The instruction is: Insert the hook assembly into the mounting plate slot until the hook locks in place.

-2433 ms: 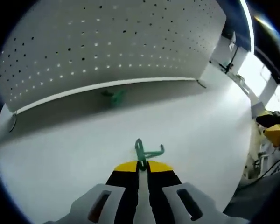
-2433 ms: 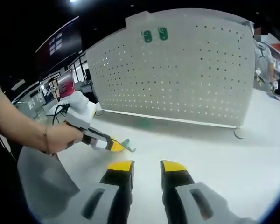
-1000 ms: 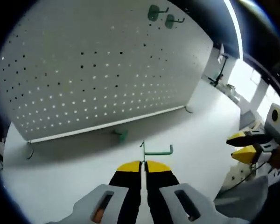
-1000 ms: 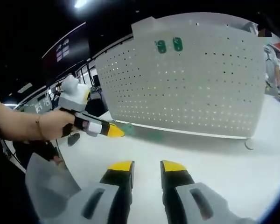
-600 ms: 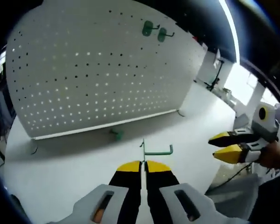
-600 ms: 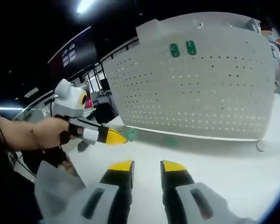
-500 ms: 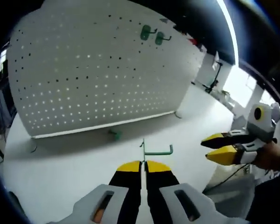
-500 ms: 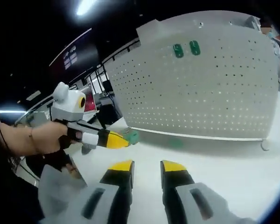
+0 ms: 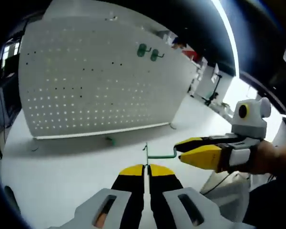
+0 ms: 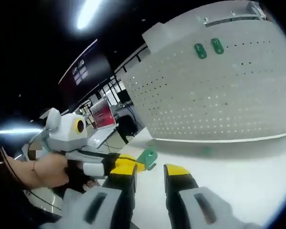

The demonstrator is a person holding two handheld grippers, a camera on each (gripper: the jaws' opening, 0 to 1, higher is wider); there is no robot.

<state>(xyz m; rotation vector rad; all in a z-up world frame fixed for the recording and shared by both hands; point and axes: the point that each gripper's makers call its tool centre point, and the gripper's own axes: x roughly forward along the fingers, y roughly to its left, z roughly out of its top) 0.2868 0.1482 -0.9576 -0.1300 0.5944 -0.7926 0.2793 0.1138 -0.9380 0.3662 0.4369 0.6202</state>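
Note:
My left gripper (image 9: 146,167) is shut on the flat end of a green hook (image 9: 158,155) and holds it above the white table. In the right gripper view the left gripper (image 10: 131,165) comes in from the left with the green hook (image 10: 148,158) at its tip. My right gripper (image 10: 150,170) stands open just behind that hook. In the left gripper view the right gripper (image 9: 182,148) reaches in from the right, its jaws apart at the hook's curved end. The white perforated mounting plate (image 9: 86,86) stands upright beyond.
Two green hooks (image 9: 148,51) hang near the top of the mounting plate (image 10: 219,95), also seen as green hooks (image 10: 209,48). A small green piece (image 9: 108,140) lies on the table (image 9: 57,167) at the plate's foot. A person's hand (image 10: 50,171) holds the left gripper.
The left gripper lifted the hook off the table and backed away from the plate. The right gripper moved in until its open jaws reached the hook's free end.

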